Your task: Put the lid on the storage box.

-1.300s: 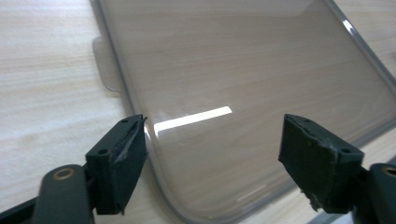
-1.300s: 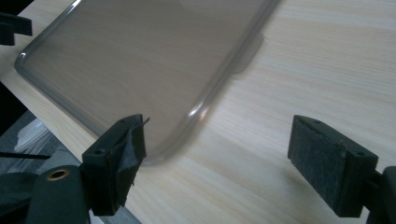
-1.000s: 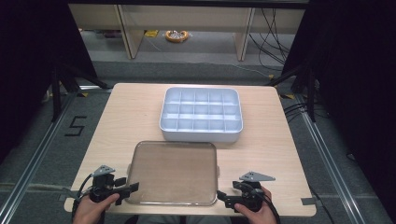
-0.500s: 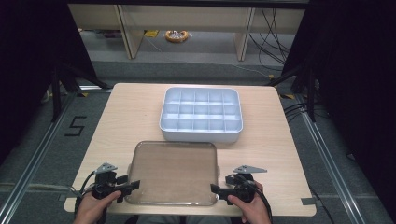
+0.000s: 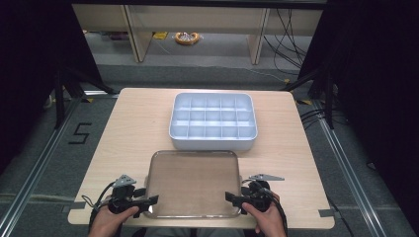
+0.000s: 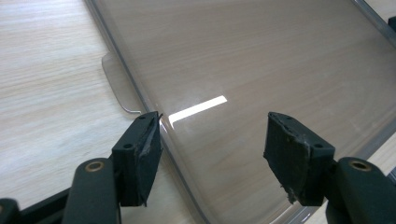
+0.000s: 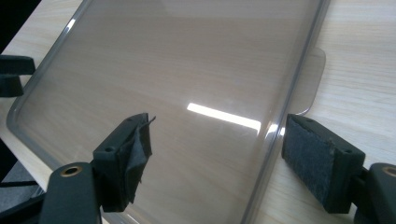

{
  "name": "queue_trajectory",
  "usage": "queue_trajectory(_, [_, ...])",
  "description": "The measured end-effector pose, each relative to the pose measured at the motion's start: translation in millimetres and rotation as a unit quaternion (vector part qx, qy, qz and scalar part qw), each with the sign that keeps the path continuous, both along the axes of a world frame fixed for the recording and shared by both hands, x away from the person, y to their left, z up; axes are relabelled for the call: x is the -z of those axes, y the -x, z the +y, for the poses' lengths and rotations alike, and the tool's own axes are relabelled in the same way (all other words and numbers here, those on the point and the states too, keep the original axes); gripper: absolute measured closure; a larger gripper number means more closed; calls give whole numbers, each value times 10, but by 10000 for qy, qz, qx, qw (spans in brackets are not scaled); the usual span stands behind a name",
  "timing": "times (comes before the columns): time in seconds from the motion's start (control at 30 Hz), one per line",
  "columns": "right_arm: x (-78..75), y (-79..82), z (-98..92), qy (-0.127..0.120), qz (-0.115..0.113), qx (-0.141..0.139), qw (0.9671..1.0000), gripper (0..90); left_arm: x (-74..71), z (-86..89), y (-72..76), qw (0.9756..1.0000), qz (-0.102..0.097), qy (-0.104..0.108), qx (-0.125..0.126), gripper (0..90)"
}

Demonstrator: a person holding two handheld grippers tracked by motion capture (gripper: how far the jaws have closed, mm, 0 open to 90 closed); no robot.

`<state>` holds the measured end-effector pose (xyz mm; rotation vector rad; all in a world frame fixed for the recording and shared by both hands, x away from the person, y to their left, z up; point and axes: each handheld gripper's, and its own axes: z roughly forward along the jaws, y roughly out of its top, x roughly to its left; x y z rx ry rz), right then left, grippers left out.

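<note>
A clear, smoky plastic lid [image 5: 192, 183] lies flat on the wooden table near its front edge. Behind it stands a white compartment box [image 5: 212, 122], uncovered. My left gripper [image 5: 149, 200] is at the lid's left edge and my right gripper [image 5: 231, 197] at its right edge. In the left gripper view the left gripper [image 6: 212, 149] is open, one jaw over the lid [image 6: 243, 60] and the other beside its rim, near a small tab [image 6: 117, 86]. In the right gripper view the right gripper [image 7: 219, 158] is open and straddles the right rim of the lid [image 7: 177, 70] below its tab [image 7: 310, 79].
The table [image 5: 133, 128] has bare wood left and right of the box. Its front edge runs just below my hands. The left gripper's jaw tips [image 7: 11, 74] show at the lid's far edge in the right gripper view. The floor beyond has cables and shelving.
Both grippers have moved inward to the lid's side edges; the right one shifted left the most. The lid and the box have not moved.
</note>
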<state>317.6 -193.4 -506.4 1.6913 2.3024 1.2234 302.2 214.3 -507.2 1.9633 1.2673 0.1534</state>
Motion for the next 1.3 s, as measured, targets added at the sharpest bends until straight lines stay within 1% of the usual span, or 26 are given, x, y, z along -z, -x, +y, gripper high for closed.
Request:
queue_trajectory(0.1, [10,-8,-29,-72,-20,102,9999,260,-2,-27,1,10000,-7,-23,88,361])
queue_trajectory(0.17, [14,-13,-42,-171,-43,103,9998,256,5,-51,2,10000,-27,12,8,364])
queue_trajectory(0.2, [14,-13,-42,-171,-43,103,9998,256,-1,-39,4,9999,-21,-46,108,364])
queue_trajectory(0.37, [48,-17,-74,-538,77,478,9974,251,3,-39,14,9999,-71,-96,101,383])
queue_trajectory(0.43, [53,25,-123,-980,337,655,9925,261,7,-43,19,9998,-126,-135,91,383])
queue_trajectory(0.53, [95,33,-163,-1165,286,689,9904,284,11,-45,21,9998,-142,-141,24,383])
queue_trajectory(0.57, [98,44,-182,-1241,382,730,9888,298,12,-45,23,9998,-154,-150,30,383])
queue_trajectory(0.6, [89,85,-211,-1673,718,955,9786,345,12,-46,26,9997,-173,-174,24,382])
queue_trajectory(0.63, [70,98,-227,-1664,844,970,9776,379,12,-46,26,9997,-173,-174,24,383])
queue_trajectory(0.7, [75,94,-235,-1637,818,951,9785,380,2,-35,31,9996,-132,-223,123,383])
queue_trajectory(0.73, [74,92,-238,-1718,908,1020,9756,385,4,-37,32,9996,-141,-206,111,383])
queue_trajectory(0.77, [130,76,-271,-1556,580,918,9818,426,4,-36,32,9996,-144,-205,113,383])
queue_trajectory(0.83, [124,88,-283,-1558,657,890,9816,429,11,-45,33,9999,-123,-108,28,382])
queue_trajectory(0.87, [131,94,-297,-1677,754,914,9787,478,10,-25,30,9999,-118,-101,62,381])
queue_trajectory(0.9, [131,94,-297,-1677,754,914,9787,478,14,-12,22,9999,-95,-22,38,381])
queue_trajectory(0.93, [162,103,-285,-2115,1099,1043,9656,564,20,-12,22,9999,-85,78,-19,391])
queue_trajectory(0.97, [168,111,-282,-2176,1221,927,9639,579,13,-9,27,9998,-118,-100,90,395])
queue_trajectory(1.0, [204,97,-275,-1877,796,747,9761,590,13,-33,39,9996,-176,-173,105,398])
queue_trajectory(1.03, [160,97,-255,-1707,671,694,9806,597,13,-33,39,9996,-176,-173,105,395])
queue_trajectory(1.07, [124,87,-253,-1567,542,614,9842,626,10,-54,51,9992,-208,-304,167,381])
queue_trajectory(1.1, [102,85,-247,-1573,421,597,9848,623,10,-54,51,9992,-208,-304,167,373])
queue_trajectory(1.13, [44,109,-244,-1444,457,563,9869,617,50,-48,39,9995,-51,-264,157,351])
queue_trajectory(1.17, [44,109,-244,-1444,457,563,9869,617,50,-48,39,9995,-51,-264,157,359])
queue_trajectory(1.23, [26,128,-269,-1206,99,284,9922,613,46,-44,37,9997,-27,-177,146,358])
queue_trajectory(1.27, [26,128,-269,-1206,99,284,9922,613,46,-44,37,9997,-27,-177,146,353])
queue_trajectory(1.3, [-14,175,-269,-1041,-107,181,9943,610,47,-38,36,9997,-22,-209,150,346])
